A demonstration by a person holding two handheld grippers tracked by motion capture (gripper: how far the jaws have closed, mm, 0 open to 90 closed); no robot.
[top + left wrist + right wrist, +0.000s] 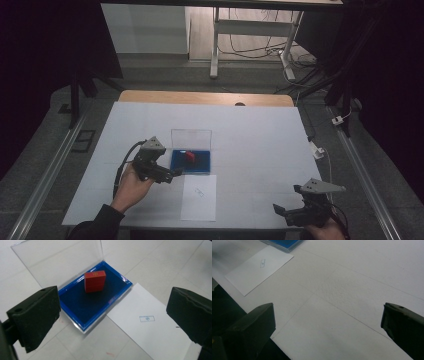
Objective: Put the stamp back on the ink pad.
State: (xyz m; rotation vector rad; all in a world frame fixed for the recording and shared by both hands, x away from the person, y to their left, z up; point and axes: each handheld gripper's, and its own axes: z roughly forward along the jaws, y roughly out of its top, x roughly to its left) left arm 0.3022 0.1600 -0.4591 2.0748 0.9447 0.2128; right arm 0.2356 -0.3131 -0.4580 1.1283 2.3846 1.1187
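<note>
Fingers [33, 318] of the left gripper [172, 175] stand wide apart, empty; red stamp [94, 281] upright ahead on the blue ink pad [82, 305]; stamped paper [150, 332] alongside; next, close the clear lid [60, 261]

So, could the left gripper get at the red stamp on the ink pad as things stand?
Probably yes: the left gripper is open just beside the ink pad, the clear lid stands back, and the red stamp stands uncovered.
</note>
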